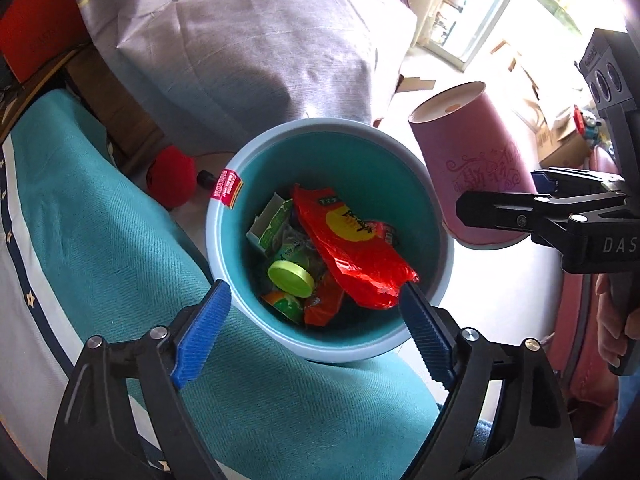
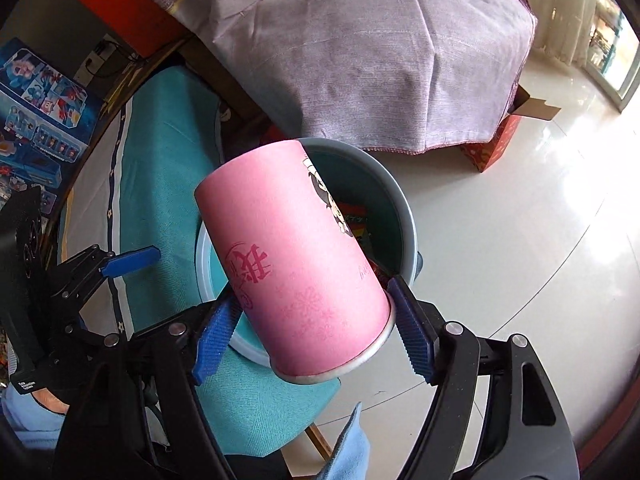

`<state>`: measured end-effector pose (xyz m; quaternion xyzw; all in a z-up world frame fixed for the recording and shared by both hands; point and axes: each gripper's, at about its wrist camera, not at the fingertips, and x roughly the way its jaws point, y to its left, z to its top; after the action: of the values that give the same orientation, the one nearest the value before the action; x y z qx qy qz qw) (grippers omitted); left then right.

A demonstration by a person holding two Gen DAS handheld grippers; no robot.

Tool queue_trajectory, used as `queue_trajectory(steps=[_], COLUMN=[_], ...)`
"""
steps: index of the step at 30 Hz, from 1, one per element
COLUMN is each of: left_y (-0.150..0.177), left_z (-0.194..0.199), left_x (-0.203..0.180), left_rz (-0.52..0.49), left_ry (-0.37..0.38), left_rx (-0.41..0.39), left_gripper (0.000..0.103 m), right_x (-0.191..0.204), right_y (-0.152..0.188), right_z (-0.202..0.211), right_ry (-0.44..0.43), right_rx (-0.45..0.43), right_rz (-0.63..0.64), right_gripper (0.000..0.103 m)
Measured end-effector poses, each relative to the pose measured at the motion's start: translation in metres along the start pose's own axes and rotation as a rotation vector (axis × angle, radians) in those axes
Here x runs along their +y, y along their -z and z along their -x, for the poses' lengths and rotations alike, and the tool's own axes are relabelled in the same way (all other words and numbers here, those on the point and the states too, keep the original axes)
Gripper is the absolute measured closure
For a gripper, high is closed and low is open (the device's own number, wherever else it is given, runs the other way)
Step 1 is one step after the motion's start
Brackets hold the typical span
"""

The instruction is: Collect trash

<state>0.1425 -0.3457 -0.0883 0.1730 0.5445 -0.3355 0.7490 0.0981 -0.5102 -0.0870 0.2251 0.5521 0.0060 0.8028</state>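
Note:
A teal trash bin (image 1: 352,148) stands on the floor beside a teal-covered seat. Inside lie a red snack wrapper (image 1: 352,248), a green bottle cap (image 1: 290,277) and other wrappers. My left gripper (image 1: 316,316) is open above the bin's near rim, and the wrapper's corner touches its right fingertip (image 1: 416,304). My right gripper (image 2: 310,328) is shut on a pink paper cup (image 2: 296,256), held upside down and tilted over the bin (image 2: 400,200). The cup also shows in the left wrist view (image 1: 468,160), to the right of the bin.
A purple-grey cloth (image 1: 256,48) covers furniture behind the bin. The teal cushion (image 1: 100,232) lies left of it. A red ball (image 1: 170,176) sits on the floor by the bin. Cardboard boxes (image 1: 560,140) stand at the right. Glossy white floor (image 2: 520,240) spreads to the right.

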Motion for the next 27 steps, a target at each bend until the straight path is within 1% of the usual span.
queue_trajectory(steps=[1,5,8,10,15,20,24,27], left_y=[0.002,0.011,0.017,0.02,0.026,0.035,0.043,0.05], left_z=[0.002,0.011,0.02,0.026,0.035,0.047,0.057,0.066], left_x=[0.002,0.009,0.012,0.017,0.03,0.039,0.041,0.041], left_rz=[0.009,0.045,0.056,0.071,0.121,0.154,0.172,0.177], left_ry=[-0.008,-0.02,-0.067,-0.076,-0.102,-0.117,-0.113,-0.114], left_rx=[-0.007,0.004,-0.014,-0.014,-0.022,-0.05,-0.065,-0.079], left_gripper=[0.01,0.009,0.006,0.004,0.004,0.004,0.004,0.004], right_x=[0.001,0.006,0.013,0.018,0.031,0.04,0.047,0.053], right_y=[0.0,-0.001,-0.002,-0.003,-0.004,-0.004,0.001,0.008], right_z=[-0.001,-0.005,-0.007,-0.008,-0.005,-0.001,0.006,0.012], right_ry=[-0.001,-0.006,-0.003,0.0,-0.006,-0.005,0.005,0.021], right_rx=[0.003,0.011,0.016,0.017,0.015,0.008,0.0,-0.005], right_rz=[0.003,0.016,0.032,0.046,0.07,0.067,0.075,0.089], right_gripper=[0.033,0.032,0.032,0.031,0.029,0.019,0.017,0.011])
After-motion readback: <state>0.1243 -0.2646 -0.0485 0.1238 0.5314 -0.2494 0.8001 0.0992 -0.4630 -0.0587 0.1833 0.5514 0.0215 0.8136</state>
